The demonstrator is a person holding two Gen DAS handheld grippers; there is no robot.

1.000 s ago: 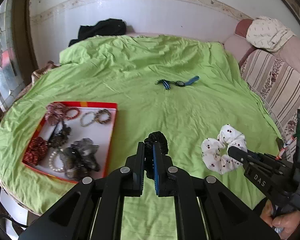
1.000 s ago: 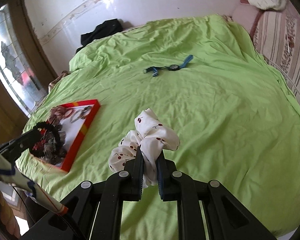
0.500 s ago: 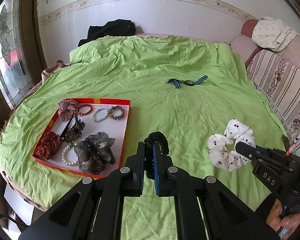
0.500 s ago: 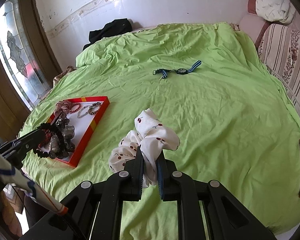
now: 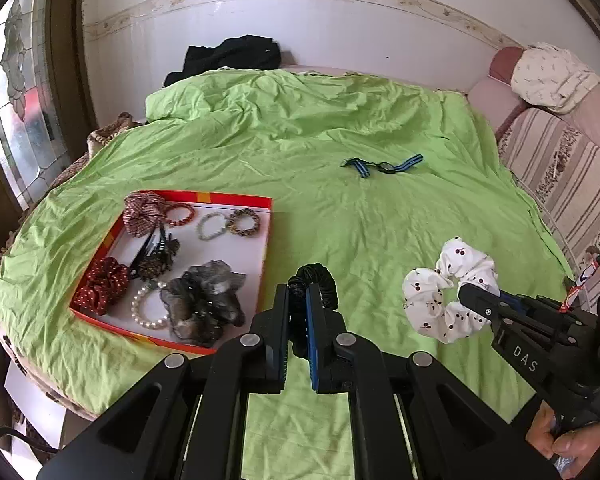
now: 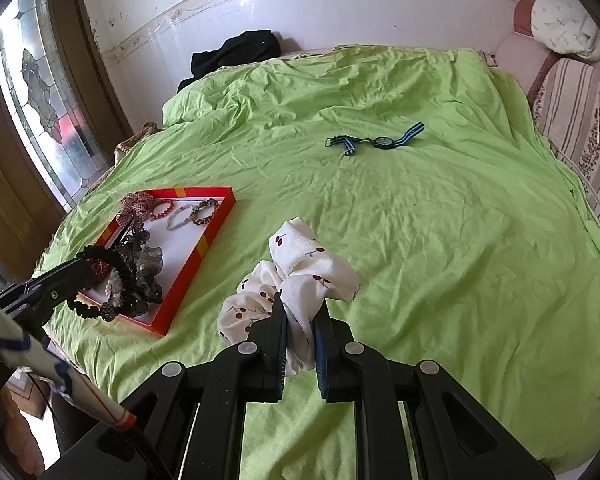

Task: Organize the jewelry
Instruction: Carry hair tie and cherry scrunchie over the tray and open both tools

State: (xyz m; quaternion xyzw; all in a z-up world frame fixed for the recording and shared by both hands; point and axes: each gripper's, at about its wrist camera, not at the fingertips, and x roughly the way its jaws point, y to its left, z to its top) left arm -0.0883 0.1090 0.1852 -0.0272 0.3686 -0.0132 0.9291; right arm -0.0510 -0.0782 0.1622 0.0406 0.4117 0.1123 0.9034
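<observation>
My left gripper is shut on a black scrunchie and holds it above the green bed, just right of the red tray. The tray holds several scrunchies, bracelets and hair clips. My right gripper is shut on a white cherry-print scrunchie, held above the bed; it also shows in the left wrist view. In the right wrist view the left gripper hangs over the tray's near end. A blue striped watch lies further back on the bed.
A green sheet covers the bed. Black clothing lies at the far edge by the wall. A striped sofa stands at the right. A stained-glass door is at the left.
Both grippers have lifted and drawn back with their scrunchies still held, so the tray and the watch look smaller and further away. The left gripper has shifted slightly right of the tray.
</observation>
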